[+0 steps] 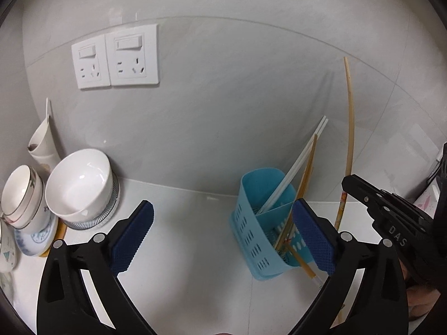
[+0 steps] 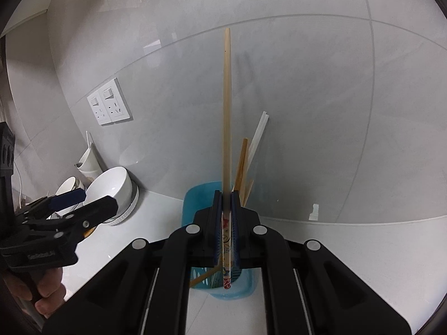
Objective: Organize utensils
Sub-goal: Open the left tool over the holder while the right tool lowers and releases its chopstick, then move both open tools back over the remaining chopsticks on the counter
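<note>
The sorting looks well under way but not finished. The blue holder (image 1: 265,223), a perforated plastic caddy with slotted walls and a divider, already carries a pair of white chopsticks (image 1: 296,167) and some tan wooden chopsticks (image 1: 306,178), all leaning toward the upper right against the grey tiled wall. One long chopstick (image 2: 226,117) is not yet stowed: the right gripper (image 2: 226,195) has its fingers pressed together on it, low on the shaft where a printed floral pattern in red and blue runs. The stick stands nearly upright in the centre of the right wrist view, its pale bamboo length tapering to a narrow tip near the top of the frame, its patterned butt end hanging just over the holder's opening. My judgement is that lowering it into a compartment is what remains for this piece; whether more loose utensils wait elsewhere cannot be told.

The left gripper (image 1: 223,240) holds nothing, its blue ribbed fingers (image 1: 131,240) spread wide apart, with the holder just beside the right-hand one at lower right of its frame. The surface (image 1: 181,251) is smooth, glossy white. At the left edge sit stacked glazed white bowls (image 1: 81,184), shiny and round, on a ribbed plate, with a gold-rimmed cup stack (image 1: 22,195) beside them.
</note>
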A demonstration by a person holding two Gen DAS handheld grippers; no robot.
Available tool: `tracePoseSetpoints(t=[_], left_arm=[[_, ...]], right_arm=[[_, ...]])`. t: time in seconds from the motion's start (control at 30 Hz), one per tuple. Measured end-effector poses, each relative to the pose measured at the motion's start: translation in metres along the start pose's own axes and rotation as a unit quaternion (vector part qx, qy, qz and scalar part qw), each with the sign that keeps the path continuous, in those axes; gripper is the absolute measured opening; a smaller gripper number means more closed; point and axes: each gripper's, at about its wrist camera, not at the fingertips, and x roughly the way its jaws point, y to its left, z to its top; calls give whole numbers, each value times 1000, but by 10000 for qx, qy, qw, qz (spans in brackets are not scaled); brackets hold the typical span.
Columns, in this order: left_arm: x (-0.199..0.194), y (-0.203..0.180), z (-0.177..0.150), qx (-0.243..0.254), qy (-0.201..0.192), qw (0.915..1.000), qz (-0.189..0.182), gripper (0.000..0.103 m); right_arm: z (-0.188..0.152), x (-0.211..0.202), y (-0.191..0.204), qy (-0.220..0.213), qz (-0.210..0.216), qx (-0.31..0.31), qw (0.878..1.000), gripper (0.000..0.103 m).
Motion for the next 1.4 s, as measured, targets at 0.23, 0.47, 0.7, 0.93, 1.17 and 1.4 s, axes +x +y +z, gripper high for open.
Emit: tracePoseSetpoints(t=[0.23,0.47,0.7,0.93,1.17,1.4], left_arm=[[7,12,-2,-128,131,9998,20,97],[14,15,-5,-95,214,9997,64,97],[17,15,-7,-90,282,9995,76,97],[9,11,-4,-122,217,9997,47,97],[-11,5,-9,-159,160,9997,63,97],[-37,1,-24,-301,247,9992,2,97]], right_arm=[[-9,23,1,-14,97,-99,9999,6],[-20,43,1,135,56,-126,9998,6],[-25,48,3,245,-132,-247,9993,22],[-24,24,5,150,-479,-391,9980,61],[-27,-10,-1,162,-773,-202,9967,94],[-48,-48,-15,475,-1185,-3,9918,95]])
